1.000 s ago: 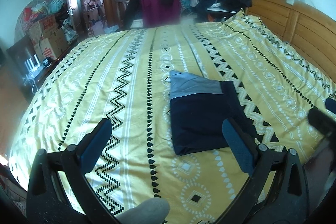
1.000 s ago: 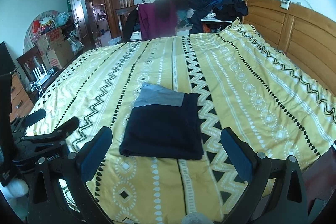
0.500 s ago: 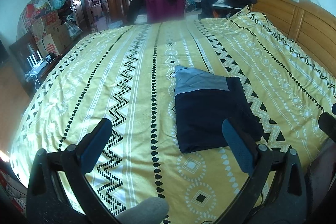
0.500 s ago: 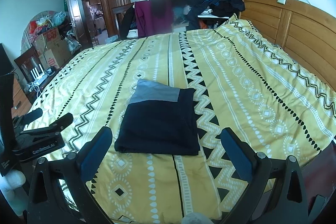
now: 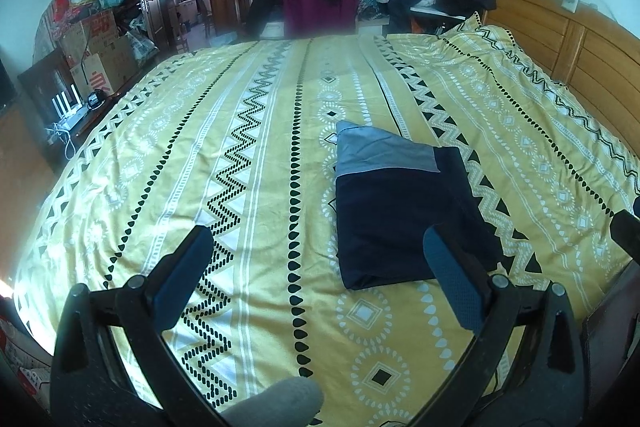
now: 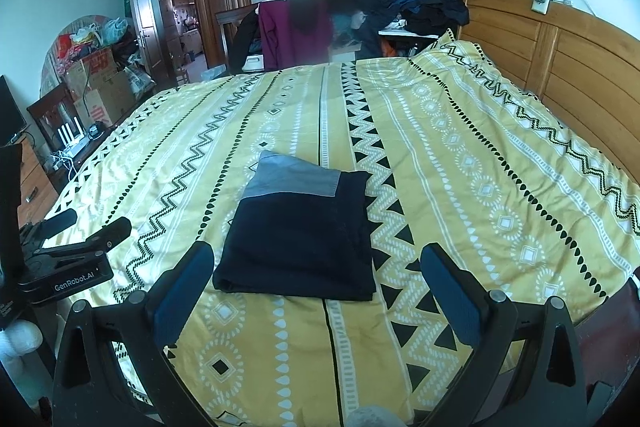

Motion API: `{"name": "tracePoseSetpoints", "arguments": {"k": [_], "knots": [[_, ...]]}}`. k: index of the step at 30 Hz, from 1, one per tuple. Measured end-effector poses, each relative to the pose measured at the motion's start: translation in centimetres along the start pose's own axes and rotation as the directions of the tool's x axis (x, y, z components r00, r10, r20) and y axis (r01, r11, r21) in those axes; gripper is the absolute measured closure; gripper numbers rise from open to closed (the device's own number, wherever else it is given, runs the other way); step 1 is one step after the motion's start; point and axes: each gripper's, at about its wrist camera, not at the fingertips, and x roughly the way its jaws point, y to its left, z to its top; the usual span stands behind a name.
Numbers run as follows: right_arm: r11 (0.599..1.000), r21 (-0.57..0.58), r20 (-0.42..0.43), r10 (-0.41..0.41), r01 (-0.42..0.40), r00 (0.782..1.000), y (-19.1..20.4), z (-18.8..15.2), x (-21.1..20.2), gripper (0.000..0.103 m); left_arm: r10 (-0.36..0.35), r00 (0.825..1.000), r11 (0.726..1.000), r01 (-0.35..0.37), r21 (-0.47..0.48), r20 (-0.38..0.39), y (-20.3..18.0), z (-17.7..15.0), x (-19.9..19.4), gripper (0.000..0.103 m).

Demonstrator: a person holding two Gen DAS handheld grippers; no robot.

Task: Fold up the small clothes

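The bed's yellow patterned cover (image 6: pixel 460 163) carries a folded dark garment (image 6: pixel 300 227) near its front edge; cardboard boxes (image 6: pixel 100 87), contents unclear, stand beyond. My left hand-held gripper (image 5: pixel 318 263) and right hand-held gripper (image 6: pixel 316 273) both gape wide, empty.

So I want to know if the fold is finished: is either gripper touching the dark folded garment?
Apart. The right wrist view shows the folded garment lying alone on the bedspread, bedspread visible between it and both the left gripper and right gripper.

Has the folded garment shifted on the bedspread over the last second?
No. The folded garment lies on the same zigzag stripe of the bedspread; only the cameras moved.
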Motion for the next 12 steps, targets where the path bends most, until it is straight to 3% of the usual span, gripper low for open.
{"name": "tracePoseSetpoints", "arguments": {"k": [12], "knots": [[1.0, 0.001, -0.01, 0.004, -0.004, 1.0, 0.21, -0.36, 0.46, 0.0, -0.016, 1.0, 0.999, 0.016, -0.031, 0.01, 0.17, -0.24, 0.12, 0.0]]}}
